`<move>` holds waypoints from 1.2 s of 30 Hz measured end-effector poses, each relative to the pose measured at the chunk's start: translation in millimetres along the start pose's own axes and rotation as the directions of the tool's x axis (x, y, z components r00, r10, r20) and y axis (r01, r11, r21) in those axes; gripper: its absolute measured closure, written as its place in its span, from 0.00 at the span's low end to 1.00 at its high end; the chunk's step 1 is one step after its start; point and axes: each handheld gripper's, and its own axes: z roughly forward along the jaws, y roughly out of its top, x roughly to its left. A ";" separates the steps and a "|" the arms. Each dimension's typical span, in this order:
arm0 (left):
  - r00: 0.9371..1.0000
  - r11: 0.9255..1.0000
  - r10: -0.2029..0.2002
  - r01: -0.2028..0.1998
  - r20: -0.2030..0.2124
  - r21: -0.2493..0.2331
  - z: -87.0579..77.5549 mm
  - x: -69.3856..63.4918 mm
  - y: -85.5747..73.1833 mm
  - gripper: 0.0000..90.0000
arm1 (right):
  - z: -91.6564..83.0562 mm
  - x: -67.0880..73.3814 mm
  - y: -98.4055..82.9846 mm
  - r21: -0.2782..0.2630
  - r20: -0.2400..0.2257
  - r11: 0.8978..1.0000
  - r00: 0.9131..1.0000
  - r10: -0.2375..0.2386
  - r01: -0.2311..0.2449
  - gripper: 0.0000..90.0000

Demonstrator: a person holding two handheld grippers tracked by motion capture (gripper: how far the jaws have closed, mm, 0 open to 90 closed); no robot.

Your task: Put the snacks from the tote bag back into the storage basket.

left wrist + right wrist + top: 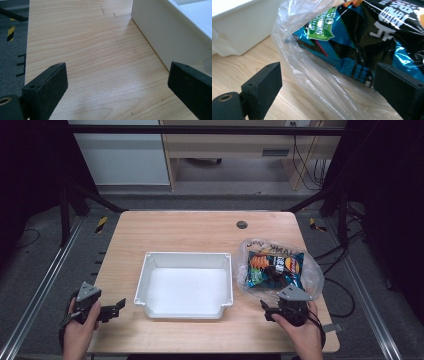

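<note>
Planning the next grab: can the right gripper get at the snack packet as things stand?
Probably not directly. The right gripper is open at the clear plastic bag, but the snack packet lies inside it, so the jaws would meet plastic first.

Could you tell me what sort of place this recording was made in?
Probably a lab or office workspace: a wooden table inside a dark metal frame, cables trailing on grey carpet, and office furniture behind.
</note>
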 end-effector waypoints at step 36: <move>1.000 1.000 0.009 -0.009 0.003 0.003 1.4 -3.7 -1.6 0.03 | -22.9 -38.3 20.8 -0.004 0.041 0.998 0.998 0.056 -0.056 0.06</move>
